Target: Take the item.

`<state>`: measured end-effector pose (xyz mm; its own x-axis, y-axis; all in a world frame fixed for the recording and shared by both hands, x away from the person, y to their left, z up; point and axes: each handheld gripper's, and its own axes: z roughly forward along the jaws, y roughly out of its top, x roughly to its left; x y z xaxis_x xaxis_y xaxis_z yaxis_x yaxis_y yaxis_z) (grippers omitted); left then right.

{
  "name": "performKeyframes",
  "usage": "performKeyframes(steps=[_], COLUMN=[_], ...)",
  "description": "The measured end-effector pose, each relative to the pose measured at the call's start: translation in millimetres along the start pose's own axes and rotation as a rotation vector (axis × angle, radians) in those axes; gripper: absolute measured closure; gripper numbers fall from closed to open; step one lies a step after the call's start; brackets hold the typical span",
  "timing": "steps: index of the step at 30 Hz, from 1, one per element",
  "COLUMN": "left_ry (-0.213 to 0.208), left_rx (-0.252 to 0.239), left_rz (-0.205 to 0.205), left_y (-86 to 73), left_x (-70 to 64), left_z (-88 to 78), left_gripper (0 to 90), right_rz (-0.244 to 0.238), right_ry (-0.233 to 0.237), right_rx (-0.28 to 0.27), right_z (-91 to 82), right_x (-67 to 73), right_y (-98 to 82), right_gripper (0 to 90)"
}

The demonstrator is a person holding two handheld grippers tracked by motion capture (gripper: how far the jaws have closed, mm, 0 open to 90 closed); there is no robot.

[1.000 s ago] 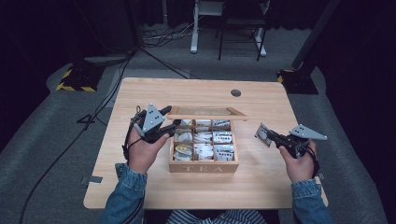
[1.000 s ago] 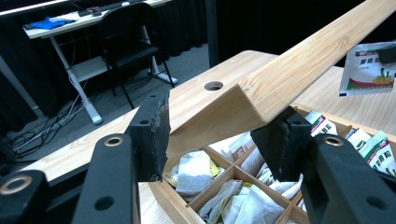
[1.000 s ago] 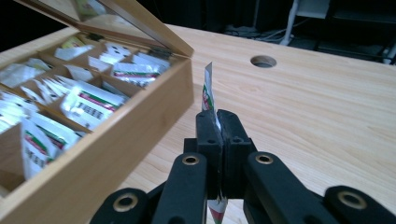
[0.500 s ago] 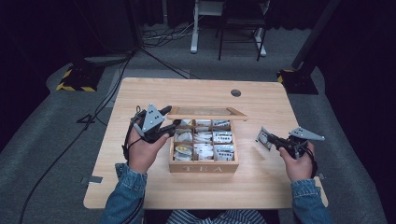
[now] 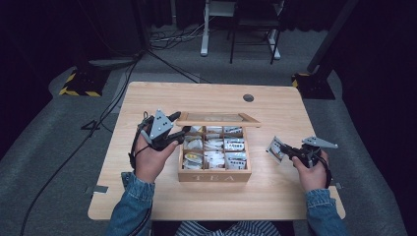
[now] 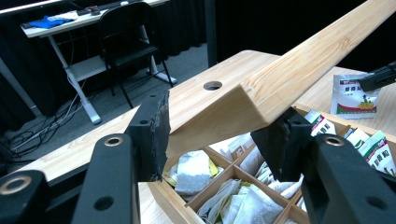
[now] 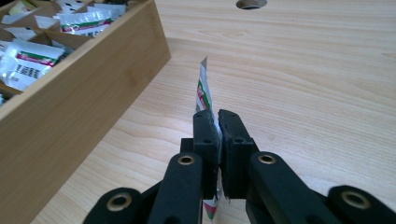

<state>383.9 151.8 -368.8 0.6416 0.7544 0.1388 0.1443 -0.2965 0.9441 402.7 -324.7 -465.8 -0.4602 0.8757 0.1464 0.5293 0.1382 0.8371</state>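
Note:
An open wooden tea box (image 5: 214, 173) sits mid-table, its compartments full of tea bags (image 5: 214, 156). Its lid (image 5: 218, 119) is raised at the back. My left gripper (image 5: 178, 126) is at the lid's left end; in the left gripper view the pads (image 6: 152, 135) press on the lid's end (image 6: 243, 107), so the left gripper (image 6: 217, 135) is shut on it. To the right of the box, my right gripper (image 5: 286, 149) is shut on a white tea packet (image 5: 275, 147) with red and green print. In the right gripper view the packet (image 7: 203, 91) stands edge-on from the right gripper (image 7: 218, 140), just above the table.
The light wooden table (image 5: 196, 98) has a round cable hole (image 5: 248, 98) at the back right. The box's side wall (image 7: 79, 107) lies left of my right gripper. A chair and desk legs (image 5: 251, 29) stand on the floor beyond, with cables at the left.
My right gripper has sunk slightly toward the table with the packet. The left gripper and the lid have held still.

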Motion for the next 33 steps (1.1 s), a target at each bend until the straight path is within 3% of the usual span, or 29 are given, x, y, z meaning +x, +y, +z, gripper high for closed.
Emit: performKeyframes(steps=[4, 10, 14, 26, 33], left_ry=[0.000, 0.001, 0.000, -0.005, -0.008], left_rx=[0.000, 0.001, 0.002, 0.008, 0.012], left_rz=[0.000, 0.000, 0.000, 0.001, 0.003], left_y=[0.0, 0.1, 0.2, -0.1, 0.1], left_x=[0.0, 0.1, 0.1, -0.2, -0.1], left_z=[0.0, 0.0, 0.0, -0.6, -0.8], left_gripper=[48.2, 48.2, 48.2, 48.2, 48.1], right_rz=[0.000, -0.044, -0.067, -0.069, -0.092], right_ry=[-0.032, -0.090, -0.088, -0.083, -0.054], right_rx=[0.016, 0.030, 0.039, 0.016, 0.048], right_z=[1.6, 4.3, 7.3, -1.6, -13.5], right_x=[-3.4, -6.9, -9.0, -13.6, -12.1], right_y=[-2.5, -3.6, -4.5, 1.7, 7.9], right_gripper=[80.7, 59.3, 47.3, 41.8, 40.5])
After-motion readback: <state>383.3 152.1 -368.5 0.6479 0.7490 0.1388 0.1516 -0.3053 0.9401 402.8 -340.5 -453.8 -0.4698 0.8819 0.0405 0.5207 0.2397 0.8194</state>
